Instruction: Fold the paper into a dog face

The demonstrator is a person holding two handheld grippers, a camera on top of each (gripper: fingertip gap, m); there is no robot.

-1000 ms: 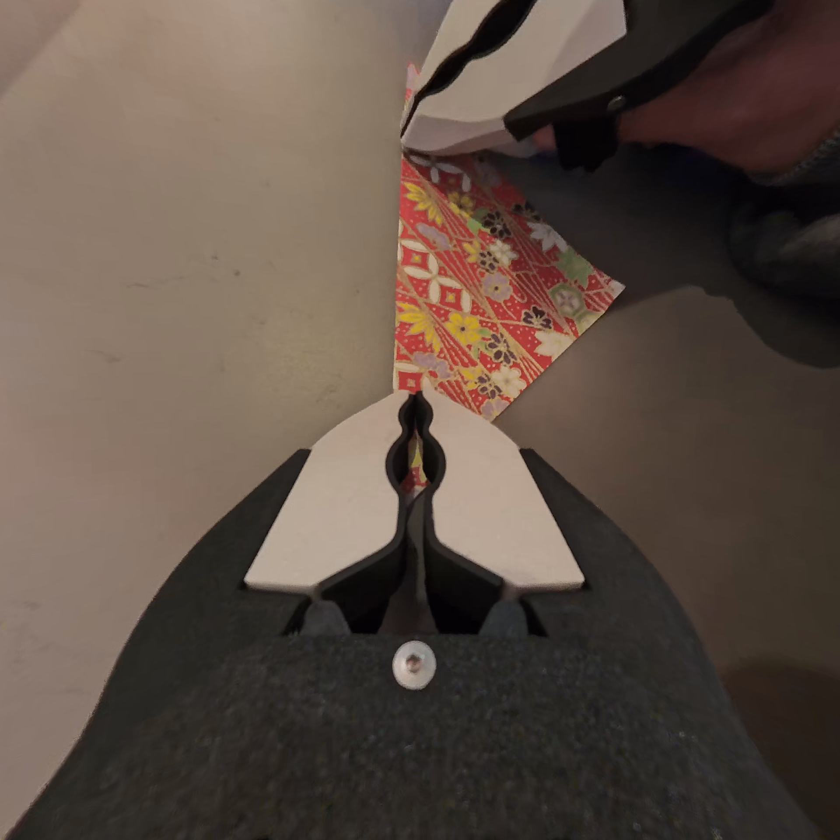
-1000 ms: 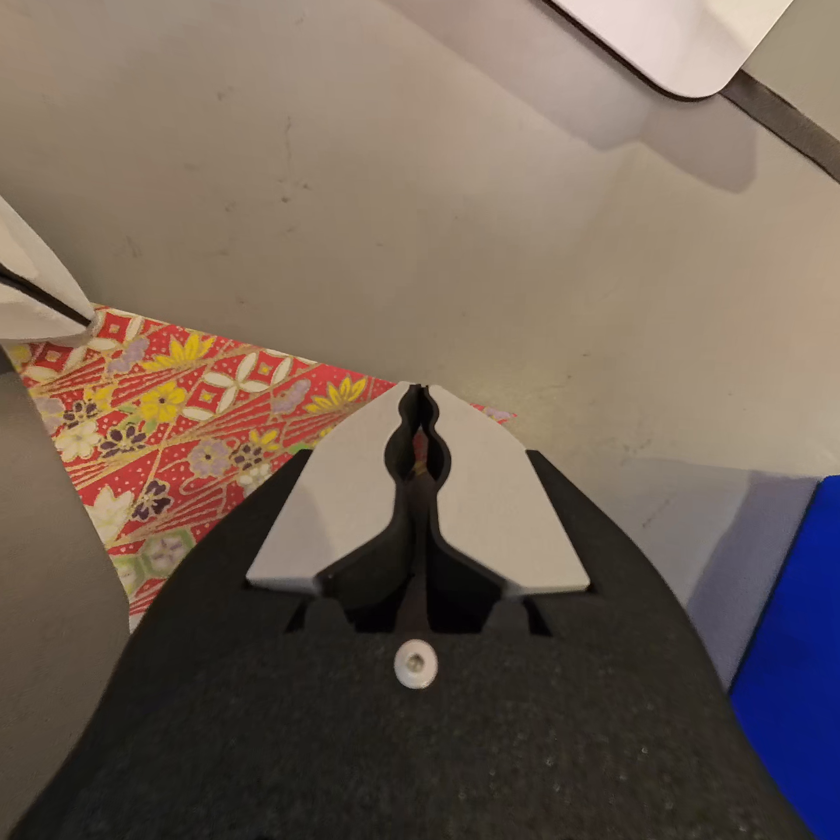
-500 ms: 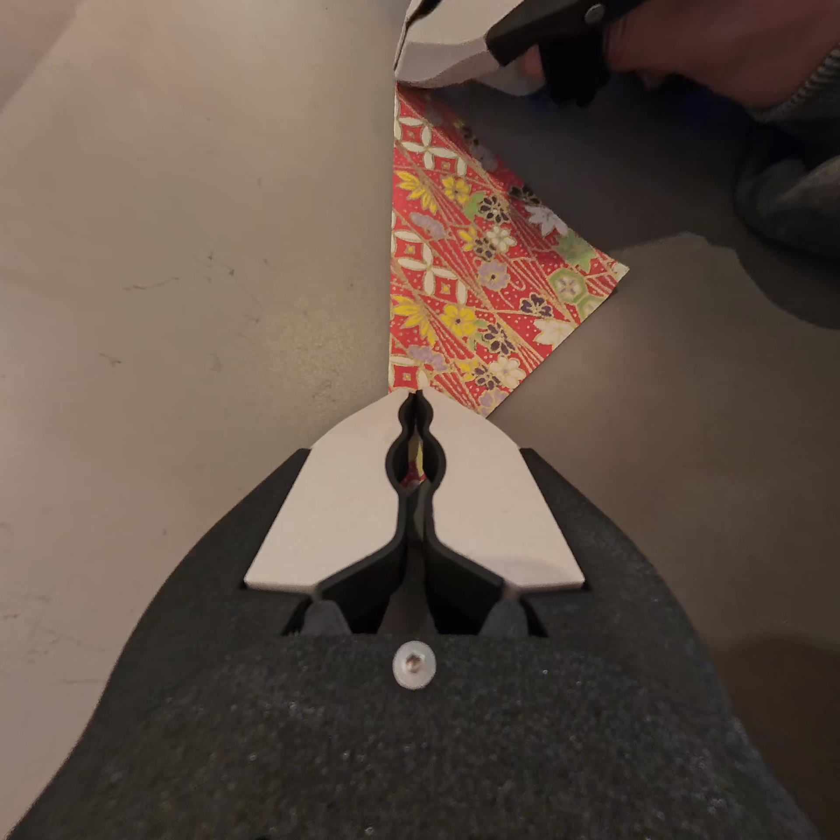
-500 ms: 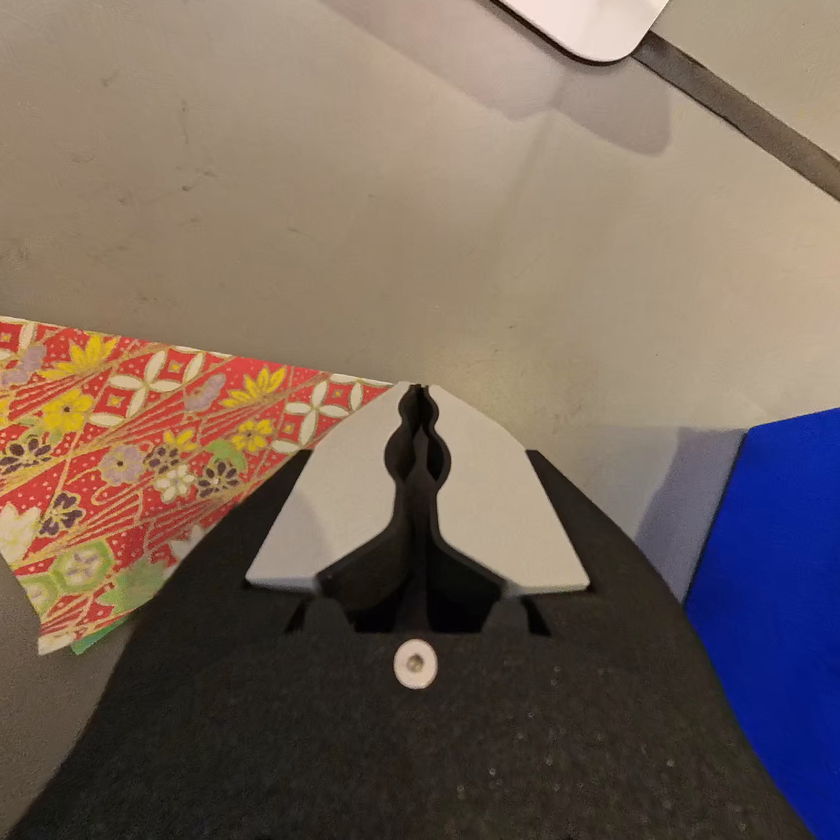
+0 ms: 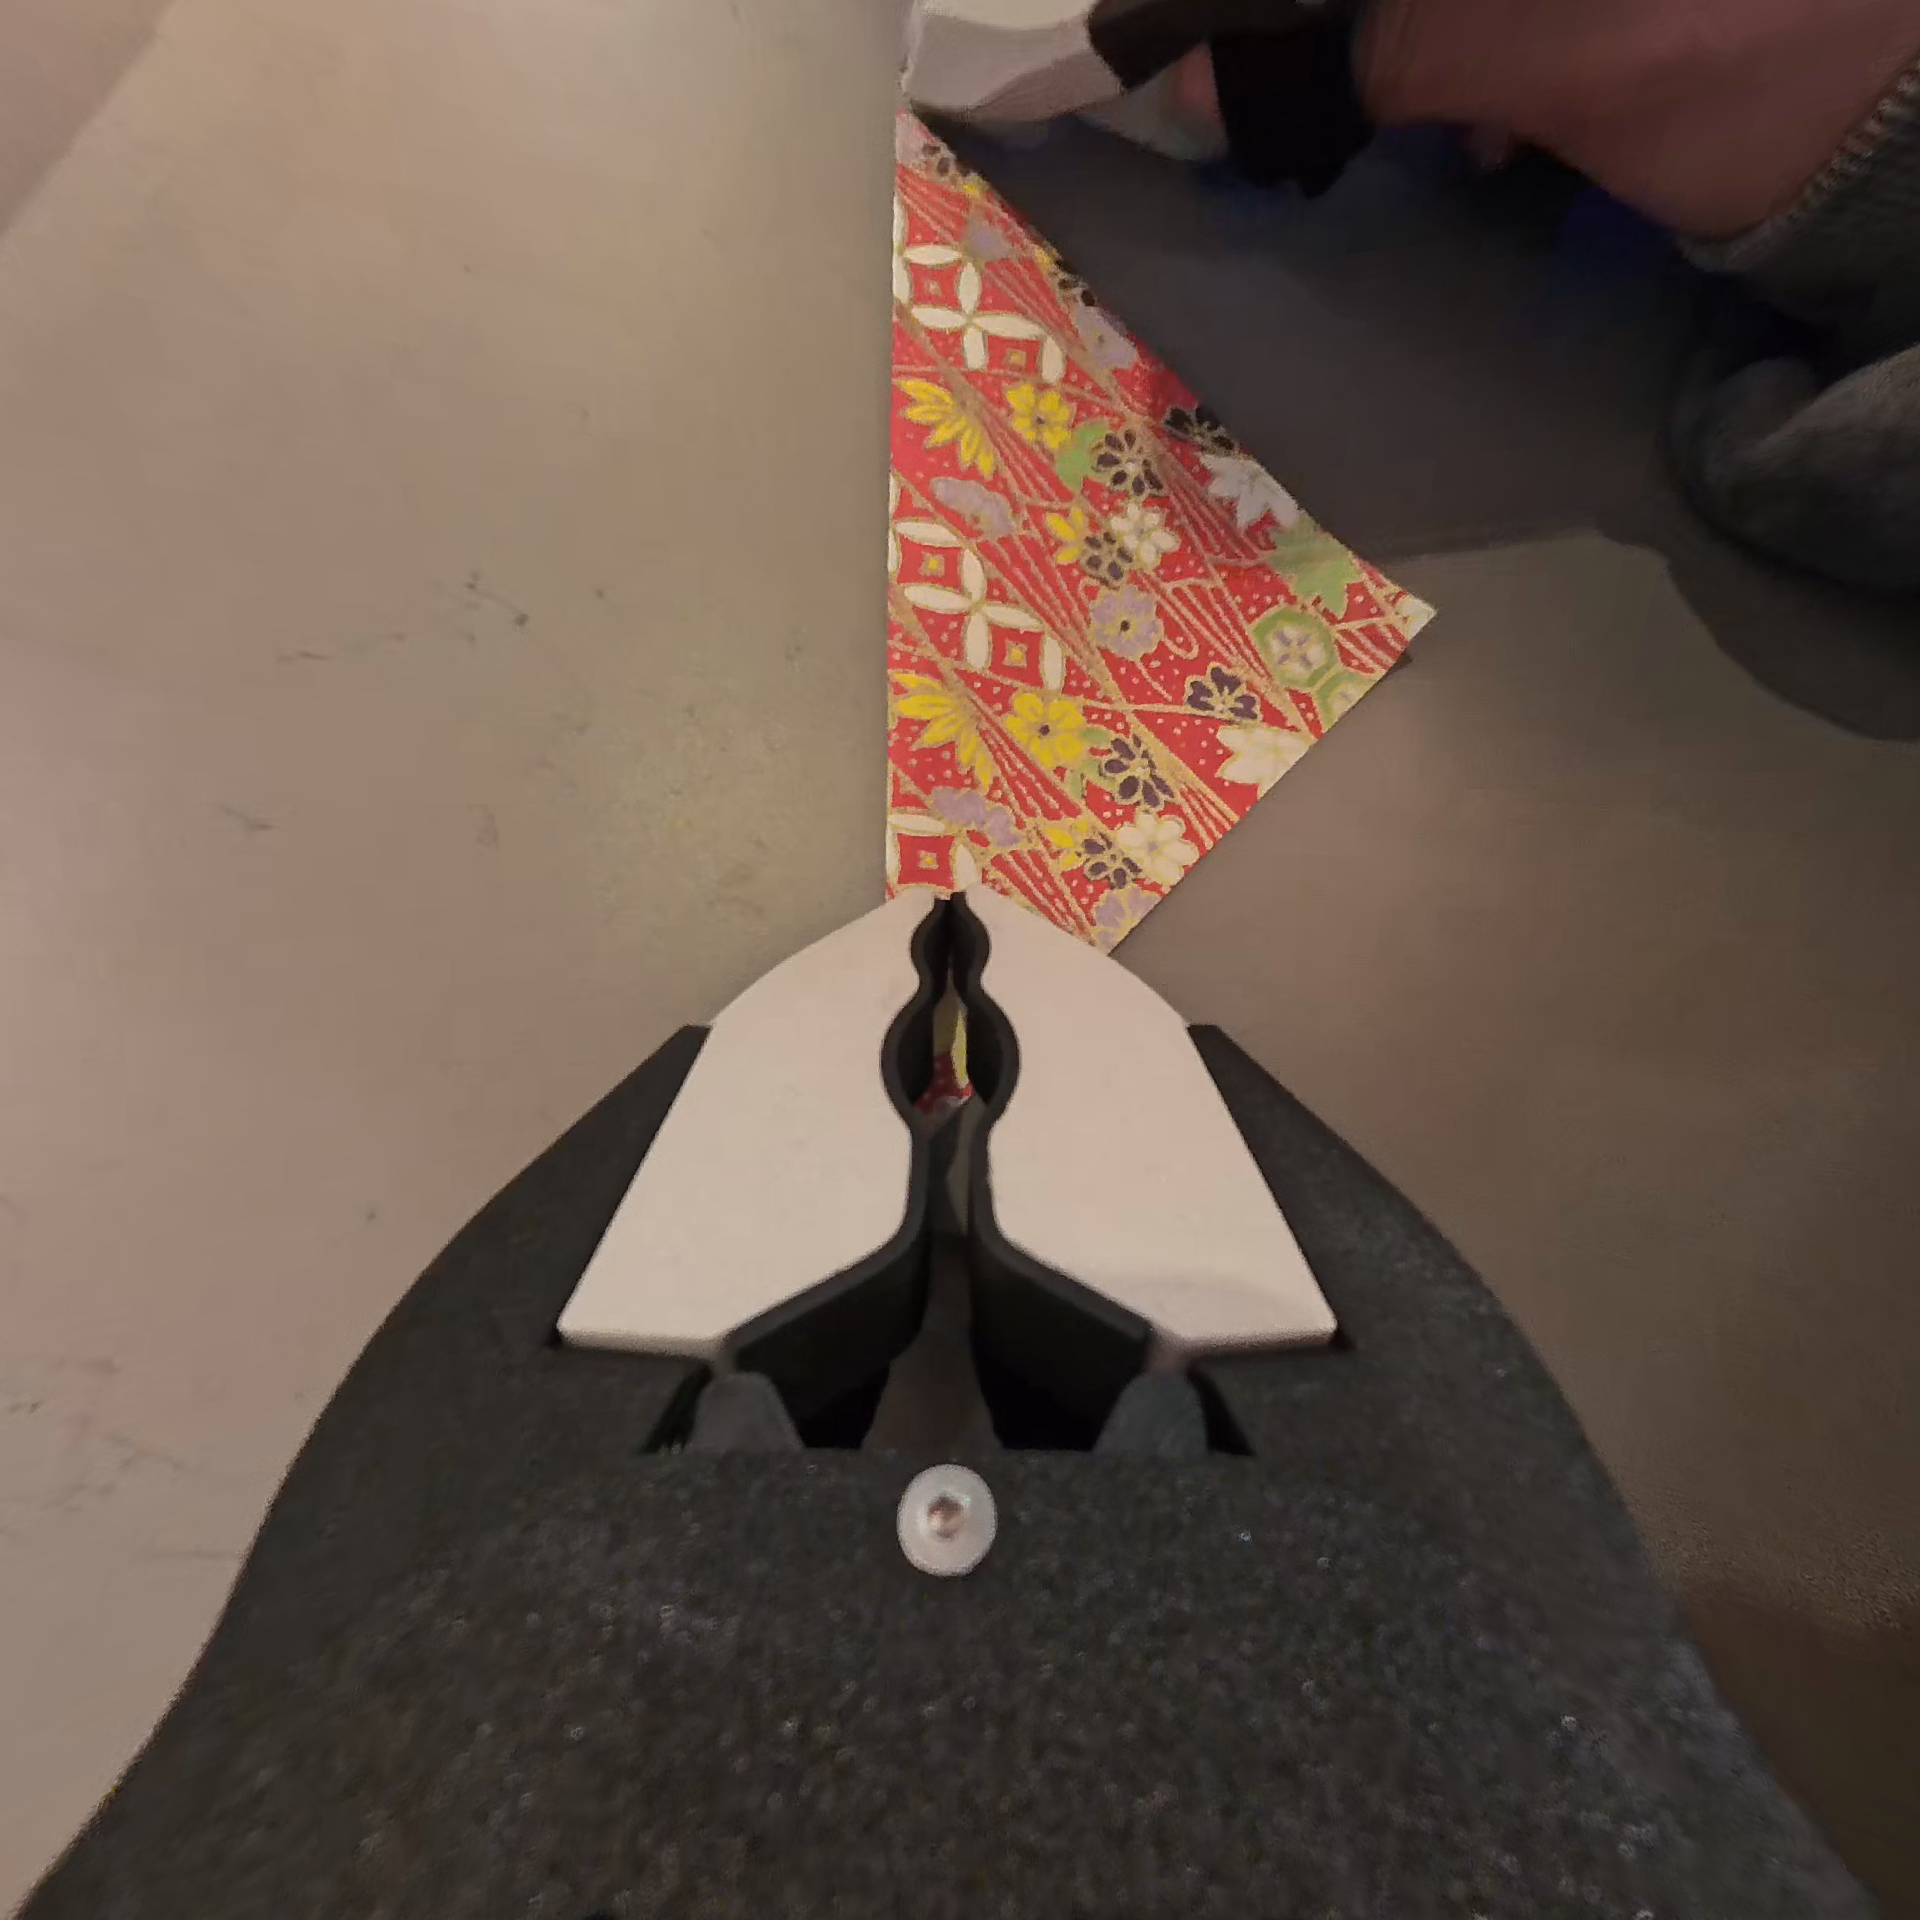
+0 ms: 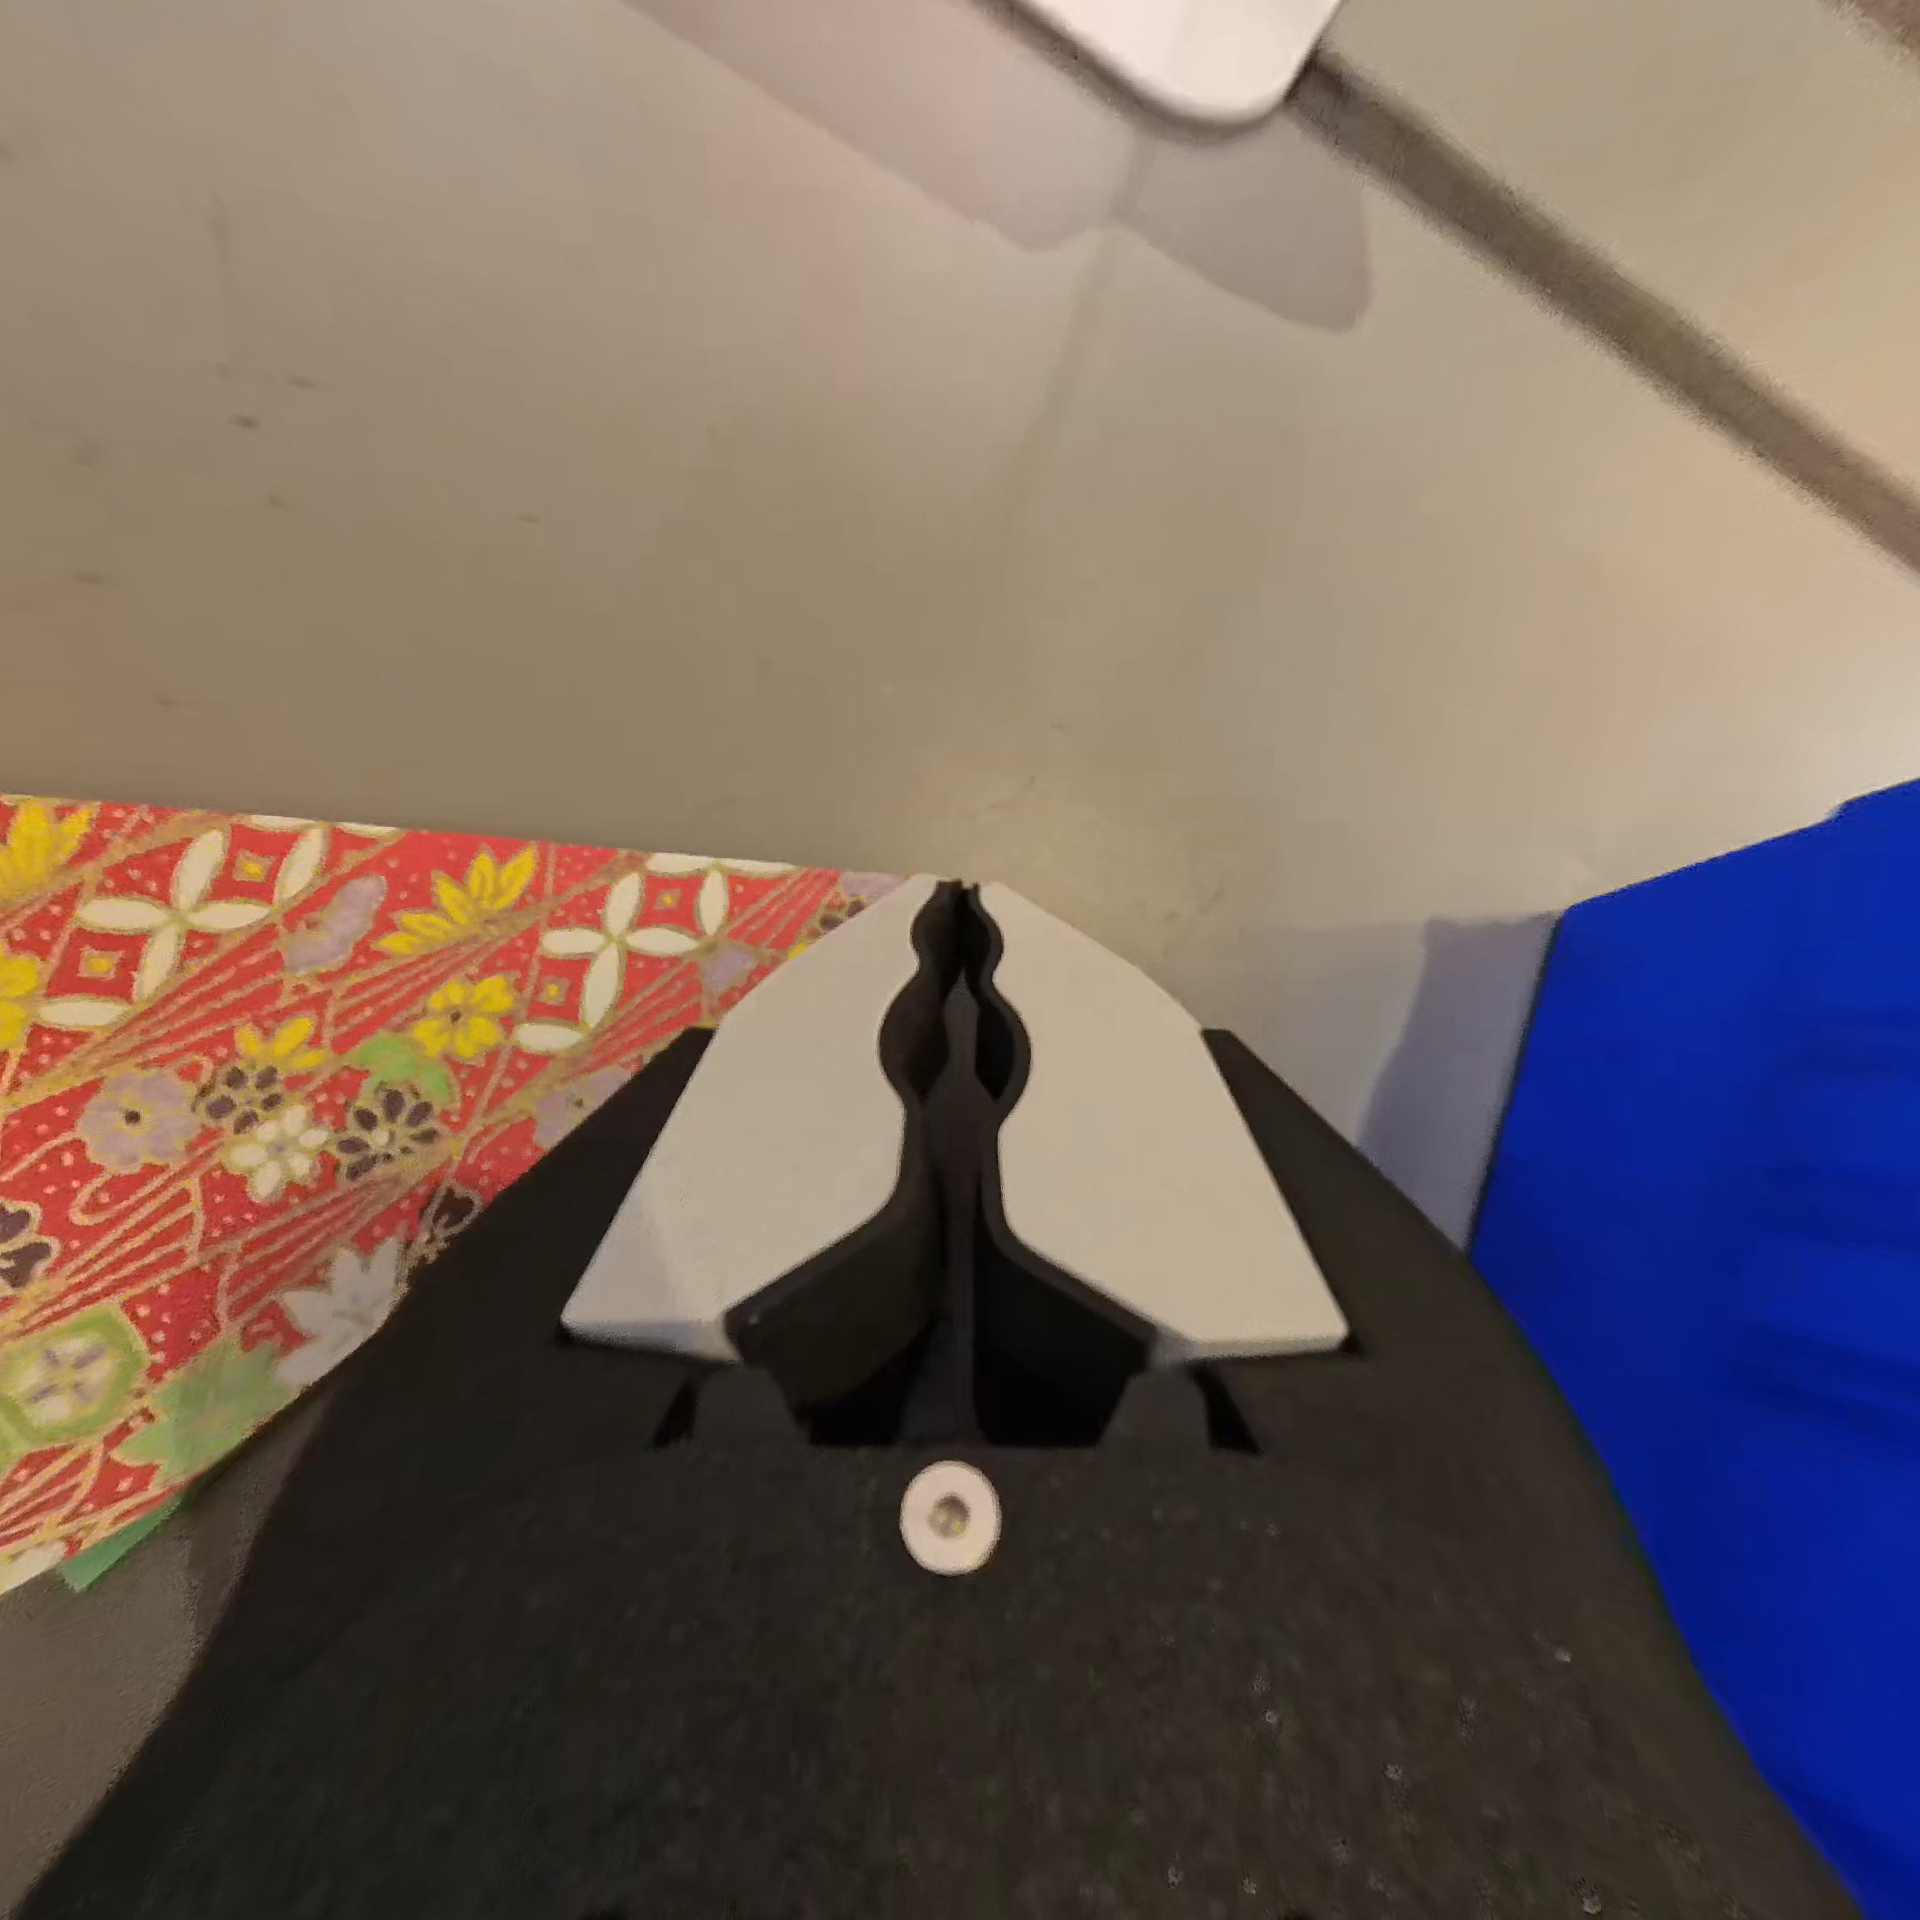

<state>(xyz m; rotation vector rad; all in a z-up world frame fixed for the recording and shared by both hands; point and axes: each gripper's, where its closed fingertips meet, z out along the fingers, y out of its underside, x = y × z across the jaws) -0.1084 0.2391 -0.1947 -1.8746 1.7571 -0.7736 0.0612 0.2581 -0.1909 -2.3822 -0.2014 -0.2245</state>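
Right gripper has slid toward 12 o'clock along the paper edge, jaws closed, nothing visibly between them. Left gripper stays clamped on the paper's near corner; folded triangle lies flat on the table.

Two matching hand-held grippers, black bodies with pale fingers.

On my left gripper I see a rough, grainy black body, two flat off-white fingers with wavy black inner edges, and one silver screw in the middle. My right gripper looks the same, with greyer fingers and its own screw. The hand at the top of the left view wears a grey knitted sleeve.
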